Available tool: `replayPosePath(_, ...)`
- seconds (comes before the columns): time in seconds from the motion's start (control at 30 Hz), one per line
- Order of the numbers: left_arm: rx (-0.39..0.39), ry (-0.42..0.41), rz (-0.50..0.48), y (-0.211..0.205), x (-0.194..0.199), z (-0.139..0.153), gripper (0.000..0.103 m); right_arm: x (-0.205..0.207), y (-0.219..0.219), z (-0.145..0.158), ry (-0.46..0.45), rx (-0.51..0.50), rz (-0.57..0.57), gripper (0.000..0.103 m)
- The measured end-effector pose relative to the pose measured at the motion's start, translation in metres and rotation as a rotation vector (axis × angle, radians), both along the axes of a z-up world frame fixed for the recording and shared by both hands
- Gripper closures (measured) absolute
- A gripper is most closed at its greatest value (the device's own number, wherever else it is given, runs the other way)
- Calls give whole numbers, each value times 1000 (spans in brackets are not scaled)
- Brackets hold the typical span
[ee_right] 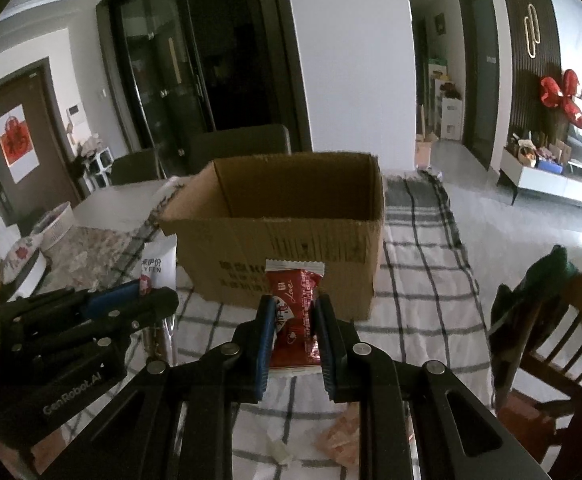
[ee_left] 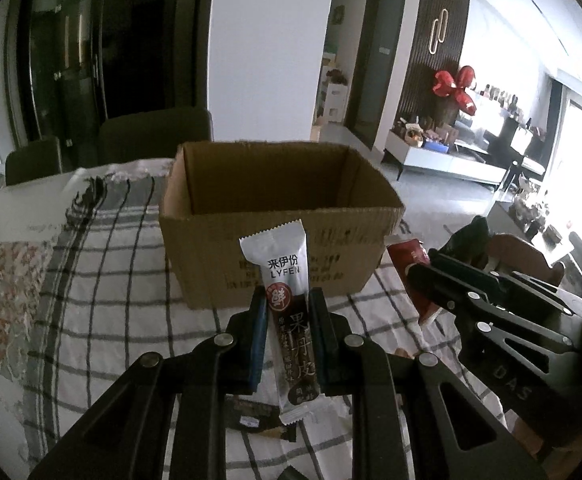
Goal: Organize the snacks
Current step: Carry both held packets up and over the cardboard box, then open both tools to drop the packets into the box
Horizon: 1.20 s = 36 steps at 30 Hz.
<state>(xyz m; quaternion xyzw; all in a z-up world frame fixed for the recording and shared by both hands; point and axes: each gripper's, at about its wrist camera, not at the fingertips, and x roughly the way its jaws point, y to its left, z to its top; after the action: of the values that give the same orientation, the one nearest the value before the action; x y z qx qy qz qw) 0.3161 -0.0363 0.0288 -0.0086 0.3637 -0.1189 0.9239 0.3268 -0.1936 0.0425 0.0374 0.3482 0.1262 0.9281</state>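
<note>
An open cardboard box (ee_left: pixel 275 256) stands on the checked tablecloth, also in the right wrist view (ee_right: pixel 291 252). My left gripper (ee_left: pixel 289 308) is shut on a long white and brown LYFEN snack bar (ee_left: pixel 287 304), held upright in front of the box. My right gripper (ee_right: pixel 293 316) is shut on a red snack packet (ee_right: pixel 295 312), held just before the box's front wall. The right gripper also shows at the right of the left wrist view (ee_left: pixel 423 268), the left gripper at the left of the right wrist view (ee_right: pixel 147 296). Both sit side by side above the table.
Loose snack wrappers lie on the cloth under the grippers (ee_left: pixel 251 420) (ee_right: pixel 339 436). A wooden chair (ee_right: pixel 559 340) stands to the right of the table. Dark chairs (ee_left: pixel 155 136) stand behind the box. A white basket (ee_right: pixel 55 224) sits at the far left.
</note>
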Motion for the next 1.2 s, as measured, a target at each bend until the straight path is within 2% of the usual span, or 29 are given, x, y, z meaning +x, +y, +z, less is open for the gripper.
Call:
replayPosePath(0.37, 29, -86, -2, 0, 14, 34, 82, 15, 1, 27, -54, 16, -3, 81)
replayPosePath(0.67, 55, -142, 8, 3, 40, 57, 82, 38, 3, 45, -96, 6, -2, 81)
replayPosePath(0.87, 87, -159, 13, 2, 66, 62, 82, 58, 6, 52, -110, -8, 5, 81)
replayPosePath(1.2, 102, -147, 23, 0, 113, 52, 82, 97, 7, 40, -84, -15, -6, 81)
